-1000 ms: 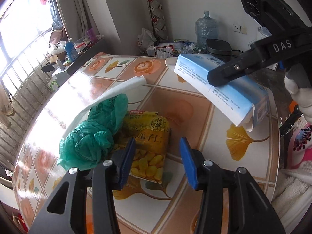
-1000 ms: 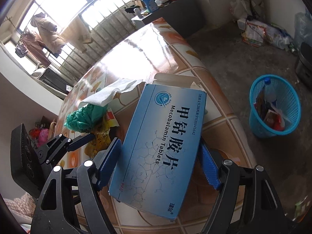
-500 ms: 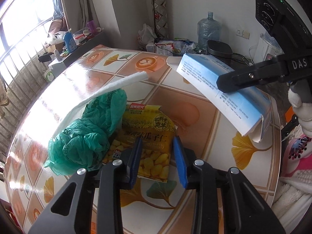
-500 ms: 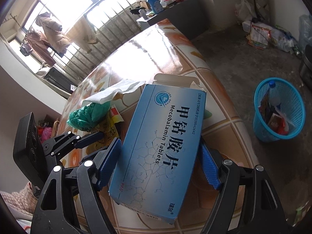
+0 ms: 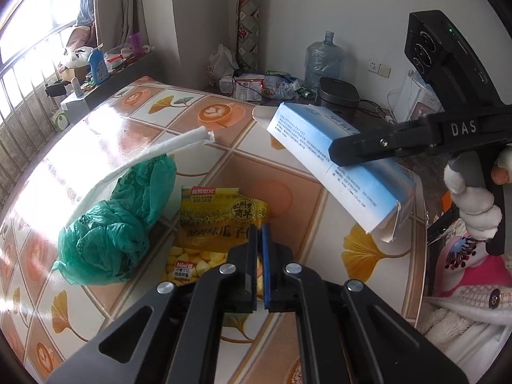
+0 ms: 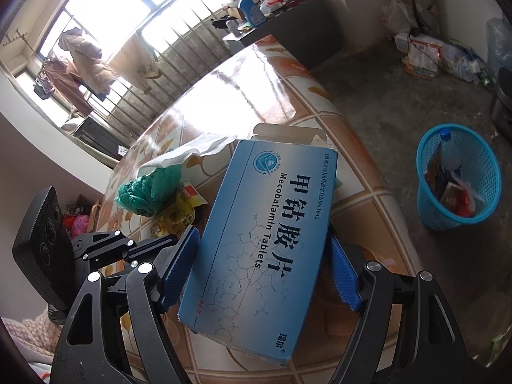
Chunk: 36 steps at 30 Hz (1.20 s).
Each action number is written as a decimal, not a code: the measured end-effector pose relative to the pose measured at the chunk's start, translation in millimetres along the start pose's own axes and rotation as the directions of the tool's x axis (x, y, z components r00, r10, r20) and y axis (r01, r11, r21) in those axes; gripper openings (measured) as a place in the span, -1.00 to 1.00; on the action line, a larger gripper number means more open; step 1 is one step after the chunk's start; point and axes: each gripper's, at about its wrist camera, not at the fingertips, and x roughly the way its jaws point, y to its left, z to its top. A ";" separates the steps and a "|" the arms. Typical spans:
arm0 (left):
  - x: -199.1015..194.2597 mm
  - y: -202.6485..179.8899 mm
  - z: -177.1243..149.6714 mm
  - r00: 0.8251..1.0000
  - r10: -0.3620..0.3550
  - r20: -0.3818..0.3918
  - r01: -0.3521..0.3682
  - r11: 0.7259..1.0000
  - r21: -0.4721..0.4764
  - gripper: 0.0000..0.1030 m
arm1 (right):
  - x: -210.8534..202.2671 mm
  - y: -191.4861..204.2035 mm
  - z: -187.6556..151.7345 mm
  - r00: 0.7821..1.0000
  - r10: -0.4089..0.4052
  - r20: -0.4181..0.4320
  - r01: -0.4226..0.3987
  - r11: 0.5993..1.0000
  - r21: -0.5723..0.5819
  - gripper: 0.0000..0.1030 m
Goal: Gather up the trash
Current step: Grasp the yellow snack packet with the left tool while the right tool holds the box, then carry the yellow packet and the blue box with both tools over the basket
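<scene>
My left gripper (image 5: 258, 233) is shut on the near edge of a yellow snack packet (image 5: 211, 224) that lies on the patterned table (image 5: 134, 134). A crumpled green plastic bag (image 5: 108, 233) and a white tissue (image 5: 153, 153) lie just left of the packet. My right gripper (image 6: 262, 275) is shut on a blue medicine box (image 6: 272, 233) and holds it above the table's right side; the box also shows in the left wrist view (image 5: 339, 166). The packet (image 6: 179, 214) and green bag (image 6: 144, 188) show in the right wrist view too.
A blue trash basket (image 6: 460, 179) with bottles and wrappers stands on the floor to the right of the table. Floor clutter, a water jug (image 5: 323, 60) and a dark cooker (image 5: 339, 96) sit by the far wall. A cluttered shelf (image 5: 96, 70) runs by the window.
My left gripper has closed from wide open onto the snack packet's near edge. The right gripper has kept the blue box held above the table, almost still.
</scene>
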 end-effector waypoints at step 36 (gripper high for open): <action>-40.1 -37.3 140.5 0.939 -0.270 0.214 0.291 0.954 -0.071 -0.98 | -105.3 -82.2 11.0 0.949 -0.069 0.308 0.010 0.982 0.189 0.39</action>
